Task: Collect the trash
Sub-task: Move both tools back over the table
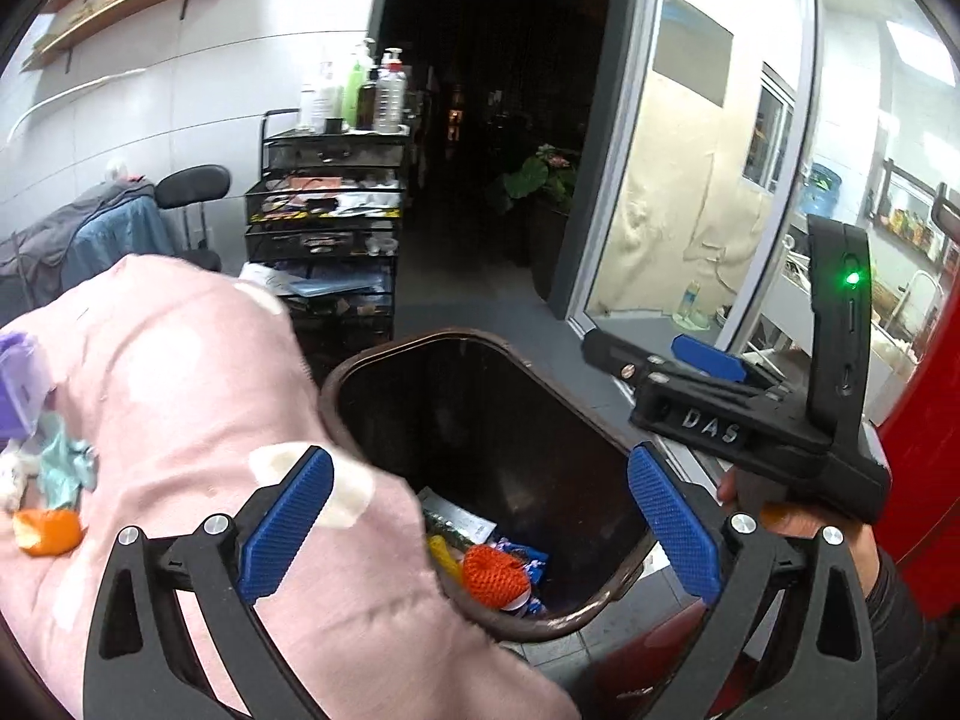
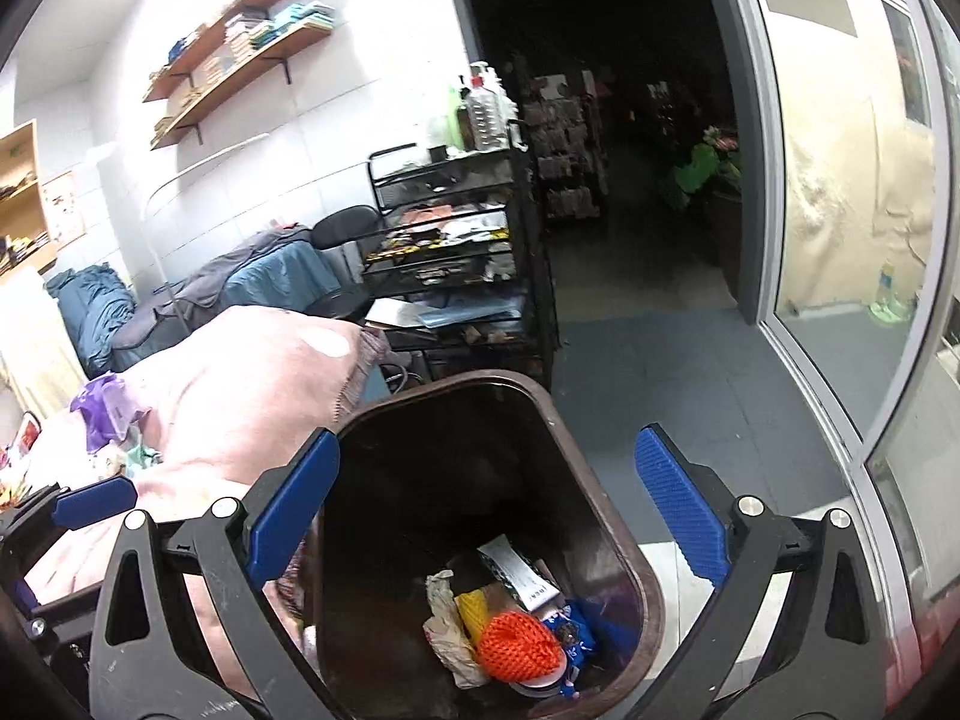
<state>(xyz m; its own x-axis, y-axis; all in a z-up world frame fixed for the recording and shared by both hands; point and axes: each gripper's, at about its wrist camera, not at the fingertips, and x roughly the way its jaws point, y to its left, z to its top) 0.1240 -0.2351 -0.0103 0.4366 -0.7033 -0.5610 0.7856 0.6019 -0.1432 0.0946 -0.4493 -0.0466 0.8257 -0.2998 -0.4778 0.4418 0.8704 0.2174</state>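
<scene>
A brown trash bin [image 1: 420,341] stands open beside a pink blanket. At its bottom lie an orange net [image 1: 493,575], a yellow wrapper, blue wrappers and paper. My left gripper [image 1: 480,525] hovers over the bin's near rim, open wide, with nothing between its fingers. My right gripper [image 2: 487,510] is also open and empty above the bin [image 2: 480,378], looking down on the orange net [image 2: 519,642] and crumpled paper [image 2: 447,630]. On the blanket [image 1: 198,396] to the left lie an orange peel [image 1: 48,531], a teal wrapper [image 1: 63,468] and a purple piece [image 1: 21,384].
A black mesh cart [image 1: 327,222] with bottles on top stands behind the bin. A dark doorway [image 1: 510,120] opens straight ahead, and a glass door [image 1: 708,180] is on the right. A red object [image 1: 924,420] is close at the right edge. The grey floor [image 2: 690,390] is right of the bin.
</scene>
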